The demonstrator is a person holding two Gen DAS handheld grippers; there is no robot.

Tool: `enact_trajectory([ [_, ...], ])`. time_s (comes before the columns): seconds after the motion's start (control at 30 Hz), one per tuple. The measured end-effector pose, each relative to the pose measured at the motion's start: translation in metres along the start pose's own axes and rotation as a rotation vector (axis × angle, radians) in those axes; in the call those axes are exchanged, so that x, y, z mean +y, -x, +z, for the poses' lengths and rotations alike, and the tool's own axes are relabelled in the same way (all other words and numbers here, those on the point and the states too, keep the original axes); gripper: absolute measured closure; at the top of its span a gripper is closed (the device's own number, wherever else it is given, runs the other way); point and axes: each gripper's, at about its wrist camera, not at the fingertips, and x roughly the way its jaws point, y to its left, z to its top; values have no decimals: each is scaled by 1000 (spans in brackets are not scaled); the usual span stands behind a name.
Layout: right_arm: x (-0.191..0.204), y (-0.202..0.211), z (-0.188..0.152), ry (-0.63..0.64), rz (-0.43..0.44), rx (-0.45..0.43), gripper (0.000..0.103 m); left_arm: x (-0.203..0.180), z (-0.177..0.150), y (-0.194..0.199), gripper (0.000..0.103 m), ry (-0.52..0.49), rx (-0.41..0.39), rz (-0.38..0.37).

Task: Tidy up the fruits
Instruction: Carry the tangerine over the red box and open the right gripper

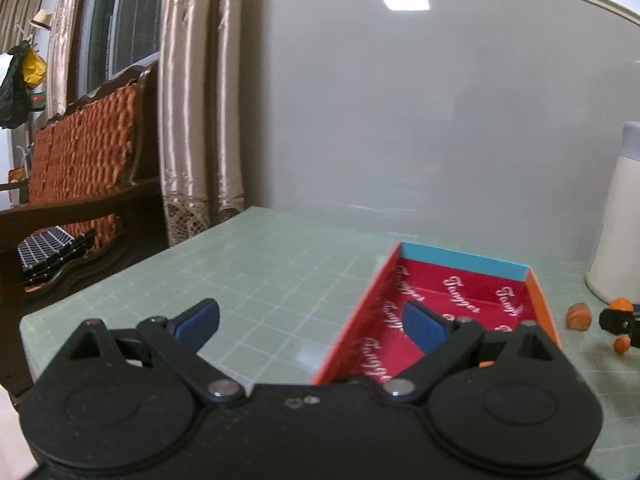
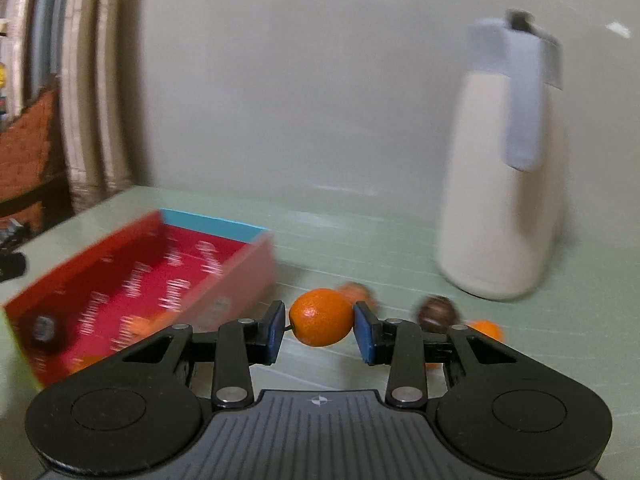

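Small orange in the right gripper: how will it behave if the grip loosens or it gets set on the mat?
The orange is rounded and slightly oval, so it would probably roll on the flat green mat. The right gripper holds it only at its two sides between narrow blue pads, so it may pivot or slip. Its small size suggests it is light.

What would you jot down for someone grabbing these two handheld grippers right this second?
Left gripper: open, holds nothing, hovering at the near end of the red box.
Right gripper: shut on a small orange, lifted just right of the box.
Done: some fruit seems to lie in the box already, an orange one and a dark one, though blur makes that uncertain.
Left: drop the held orange in, then collect the loose ones on the green mat near the white jug: a brown fruit and more orange ones.
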Motion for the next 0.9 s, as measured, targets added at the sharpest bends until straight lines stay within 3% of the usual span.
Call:
enact_trajectory([
  [0.3,61,-7,9,60,127,-43,66,29,-1,2,11,5,11,40],
  [0.57,102,-20,6,124,154,-29,64,41,-2,2,11,31,25,37],
  [0.6,105,-23,5,129,138,-36,57,41,-2,3,11,38,26,30],
  [0.63,107,-23,4,131,124,-47,34,39,-1,3,11,40,24,23],
  [0.67,106,-21,4,125,118,-65,21,37,-1,4,11,37,22,18],
  [0.8,91,-12,5,109,94,-98,18,26,0,6,11,19,14,-5],
  [0.9,70,-3,4,77,60,-115,4,18,0,6,11,18,14,-18],
])
